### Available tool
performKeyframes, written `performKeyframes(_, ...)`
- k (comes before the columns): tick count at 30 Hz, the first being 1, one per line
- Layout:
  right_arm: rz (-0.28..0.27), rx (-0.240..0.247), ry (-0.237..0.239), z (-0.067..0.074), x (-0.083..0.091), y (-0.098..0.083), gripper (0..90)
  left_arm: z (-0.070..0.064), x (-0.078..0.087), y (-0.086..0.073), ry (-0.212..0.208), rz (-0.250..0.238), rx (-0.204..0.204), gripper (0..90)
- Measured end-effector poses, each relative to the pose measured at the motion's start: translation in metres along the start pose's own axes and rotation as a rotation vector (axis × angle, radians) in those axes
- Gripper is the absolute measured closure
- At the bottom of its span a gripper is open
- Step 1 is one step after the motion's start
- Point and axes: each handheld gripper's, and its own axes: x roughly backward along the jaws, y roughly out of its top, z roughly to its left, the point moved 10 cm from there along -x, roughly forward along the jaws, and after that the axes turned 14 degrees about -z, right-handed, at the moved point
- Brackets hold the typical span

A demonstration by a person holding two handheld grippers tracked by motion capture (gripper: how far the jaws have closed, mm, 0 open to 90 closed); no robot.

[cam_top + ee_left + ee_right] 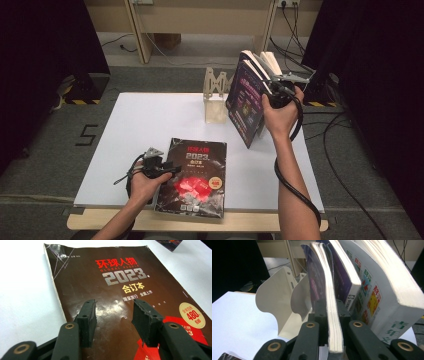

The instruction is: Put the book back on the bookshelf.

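Here I hold the right gripper (274, 89) near the far right corner of the surface (140, 125), its jaws clamped on the fore-edge of a thin purple-covered book (322, 280). The book stands tilted, its foot on the surface just beside the cream bookend (216, 95), so the grip keeps it from toppling while it leans toward the thicker books (384, 290) behind it. In the right gripper view the page block runs straight up between the two jaws, pinched on both faces; I judge this a steadying hold, meant to set the volume upright against the bookend's plate.

My left gripper (167, 167) rests low at the near edge of the surface, over the left margin of the dark magazine (120, 277). Its jaws stand fairly wide with nothing between them, their tips just above the glossy cover. The magazine lies flat, face up, its bottom edge reaching the near edge of the surface, so I take it as the next item awaiting pickup.

The surface is a white board laid on a wooden table whose rim shows at the near side. Around it lies grey carpet with trailing cables (345, 150), black drapes (45, 50) to either side, and a wooden frame (145, 35) beyond.
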Motion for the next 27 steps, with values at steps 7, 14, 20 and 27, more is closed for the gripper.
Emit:
performKeyframes(7, -0.03, 0.009, 0.006, 0.005, -0.001, 0.001, 84.5, 0.0, 0.0, 0.0, 0.0, 0.0, 0.0, 52.8)
performKeyframes(14, -0.084, 0.01, 0.015, 0.011, -0.006, 0.011, 84.6, 0.001, 0.0, 0.0, 0.001, -0.001, 0.001, 52.8)
performKeyframes(20, -0.123, 0.002, 0.011, 0.013, -0.011, 0.022, 84.6, 0.001, 0.0, 0.0, -0.003, 0.0, -0.002, 52.8)
performKeyframes(27, -0.141, -0.01, 0.002, 0.013, -0.021, 0.023, 84.6, 0.0, -0.001, 0.0, -0.008, -0.001, 0.001, 52.8)
